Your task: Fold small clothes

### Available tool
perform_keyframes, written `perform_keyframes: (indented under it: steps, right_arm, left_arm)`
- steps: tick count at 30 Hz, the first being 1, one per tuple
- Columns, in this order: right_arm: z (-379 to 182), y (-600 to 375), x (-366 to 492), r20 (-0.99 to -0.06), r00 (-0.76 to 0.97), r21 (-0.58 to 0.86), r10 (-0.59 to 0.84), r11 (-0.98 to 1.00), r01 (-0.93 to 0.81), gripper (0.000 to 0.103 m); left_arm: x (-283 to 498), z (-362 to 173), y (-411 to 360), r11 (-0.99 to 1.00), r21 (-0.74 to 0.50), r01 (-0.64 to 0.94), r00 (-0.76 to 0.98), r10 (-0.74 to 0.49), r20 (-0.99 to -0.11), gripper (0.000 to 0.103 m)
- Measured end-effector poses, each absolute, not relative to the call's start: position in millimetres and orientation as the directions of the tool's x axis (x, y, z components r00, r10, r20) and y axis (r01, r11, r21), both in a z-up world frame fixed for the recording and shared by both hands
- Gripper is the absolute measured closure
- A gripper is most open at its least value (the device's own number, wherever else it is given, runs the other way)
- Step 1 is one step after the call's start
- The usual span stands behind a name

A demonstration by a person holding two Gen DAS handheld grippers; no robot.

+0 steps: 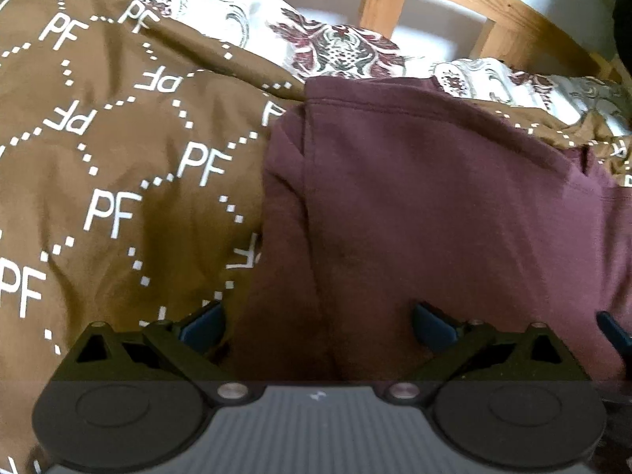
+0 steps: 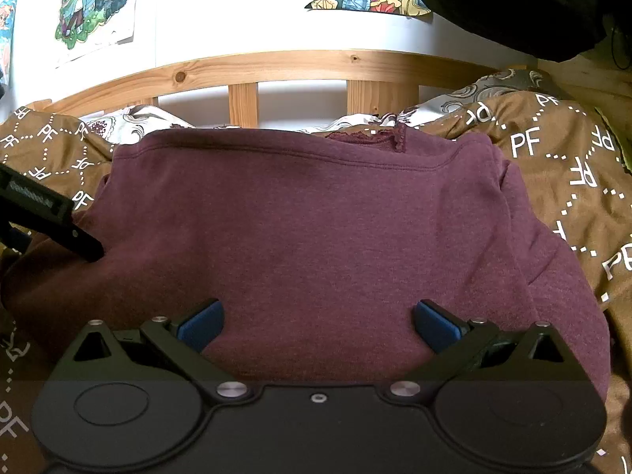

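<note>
A maroon garment [image 2: 308, 229] lies folded flat on a brown bedspread, its hem seam along the far side. In the left wrist view the same garment [image 1: 434, 205] fills the right half, with a folded edge running down its left side. My left gripper [image 1: 318, 326] hangs open over that left edge, one blue pad above the bedspread, the other above the cloth. Seen from the right wrist camera, its black finger [image 2: 59, 225] touches down on the garment's left side. My right gripper [image 2: 318, 324] is open over the near edge, nothing between its pads.
The brown bedspread [image 1: 110, 166] printed with white "PF" letters covers the bed. A floral pillow [image 1: 335, 47] lies behind it against a wooden bed frame [image 2: 276, 67]. Drawings [image 2: 94, 0] hang on the white wall. A dark bulk [image 2: 513, 0] sits at the upper right.
</note>
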State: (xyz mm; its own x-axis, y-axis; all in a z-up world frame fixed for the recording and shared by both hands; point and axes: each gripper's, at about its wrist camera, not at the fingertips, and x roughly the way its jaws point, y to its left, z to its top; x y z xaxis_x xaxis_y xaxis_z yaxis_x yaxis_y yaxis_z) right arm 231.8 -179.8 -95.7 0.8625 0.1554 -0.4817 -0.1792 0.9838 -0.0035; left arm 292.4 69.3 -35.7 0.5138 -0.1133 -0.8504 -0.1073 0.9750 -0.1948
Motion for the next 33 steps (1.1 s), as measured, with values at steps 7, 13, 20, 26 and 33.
perform_keyframes:
  steps: [7, 13, 20, 26, 33]
  right_arm:
    - [-96, -179, 232, -0.482, 0.862, -0.002, 0.155, 0.984, -0.178, 0.0]
    - [-95, -179, 232, -0.482, 0.862, -0.002, 0.155, 0.984, -0.178, 0.0]
    - [-95, -179, 232, -0.482, 0.863, -0.002, 0.154, 0.984, -0.177, 0.0]
    - [-95, -179, 232, -0.482, 0.862, -0.002, 0.154, 0.984, -0.177, 0.0]
    - [-95, -179, 232, -0.484, 0.861, -0.001, 0.153, 0.984, -0.176, 0.0]
  left_arm:
    - [291, -25, 67, 0.978, -0.187, -0.091, 0.487, -0.12, -0.865, 0.028]
    - [292, -15, 63, 0.989, -0.119, -0.084, 0.485, -0.064, -0.872, 0.056]
    - [288, -8, 53, 0.994, -0.075, -0.08, 0.485, -0.027, -0.874, 0.07]
    - [285, 2, 51, 0.988, -0.106, -0.114, 0.495, -0.036, -0.868, 0.076]
    - [284, 16, 40, 0.987, -0.098, -0.124, 0.503, -0.022, -0.864, 0.084]
